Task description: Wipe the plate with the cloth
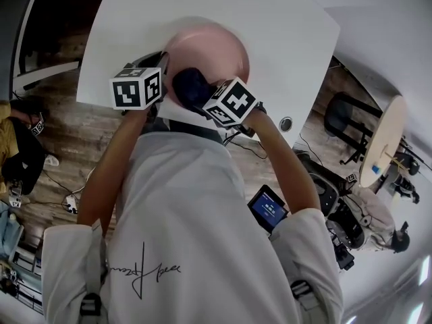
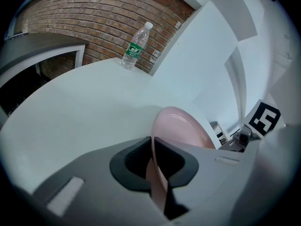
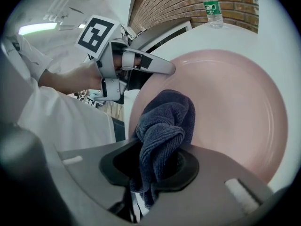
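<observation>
Evidently the wiping is under way, not finished, as far as one moment can show. In the head view the pink plate sits tilted over the white table. The left gripper is at its 8 o'clock rim, and the right gripper presses a dark blue cloth onto its 6 o'clock edge. The plate is blurred here, so I cannot tell whether it is clean.

From the left gripper view, the narrow jaws pinch the plate's rim edge-on, steadying it. A water bottle stands at 11 o'clock on the far table edge; how full it is I cannot tell.

From the right gripper view, the jaws clamp the bunched cloth, whose free end touches the plate at about its 8 o'clock. The plate holds nothing else, and its face looks smooth, with no visible crumbs or smears. I judge that most of the surface toward 3 o'clock is yet to be covered.
</observation>
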`<state>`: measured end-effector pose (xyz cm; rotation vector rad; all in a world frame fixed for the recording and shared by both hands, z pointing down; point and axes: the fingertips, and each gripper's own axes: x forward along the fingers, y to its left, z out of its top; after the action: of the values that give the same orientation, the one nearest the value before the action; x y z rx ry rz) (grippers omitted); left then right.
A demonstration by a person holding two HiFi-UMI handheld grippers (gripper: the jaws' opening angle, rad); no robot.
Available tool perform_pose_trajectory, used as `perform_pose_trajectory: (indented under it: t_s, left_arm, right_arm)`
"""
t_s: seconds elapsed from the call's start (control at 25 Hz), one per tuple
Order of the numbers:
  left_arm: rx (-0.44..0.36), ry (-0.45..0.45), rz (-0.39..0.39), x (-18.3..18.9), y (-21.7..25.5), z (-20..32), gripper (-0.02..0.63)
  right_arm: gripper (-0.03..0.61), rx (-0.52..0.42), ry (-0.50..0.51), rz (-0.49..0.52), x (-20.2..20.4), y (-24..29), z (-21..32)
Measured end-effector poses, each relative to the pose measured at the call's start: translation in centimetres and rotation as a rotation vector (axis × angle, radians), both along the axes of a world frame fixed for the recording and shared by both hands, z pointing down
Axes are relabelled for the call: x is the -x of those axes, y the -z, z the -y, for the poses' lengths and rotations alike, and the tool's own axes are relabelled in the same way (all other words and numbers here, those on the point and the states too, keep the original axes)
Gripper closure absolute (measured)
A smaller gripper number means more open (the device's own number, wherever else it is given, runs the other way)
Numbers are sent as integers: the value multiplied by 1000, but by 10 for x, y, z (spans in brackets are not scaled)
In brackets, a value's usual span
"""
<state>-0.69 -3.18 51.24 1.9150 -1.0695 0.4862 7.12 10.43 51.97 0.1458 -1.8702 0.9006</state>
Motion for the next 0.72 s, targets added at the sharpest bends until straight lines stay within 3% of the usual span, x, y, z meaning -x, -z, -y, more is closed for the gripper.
perform_pose_trajectory:
  t_s: [0.72]
  left_arm:
    - [-3,-9,23,6,0,-5,584]
  right_arm:
    - [486,-56,46,-53,-14,-2,6]
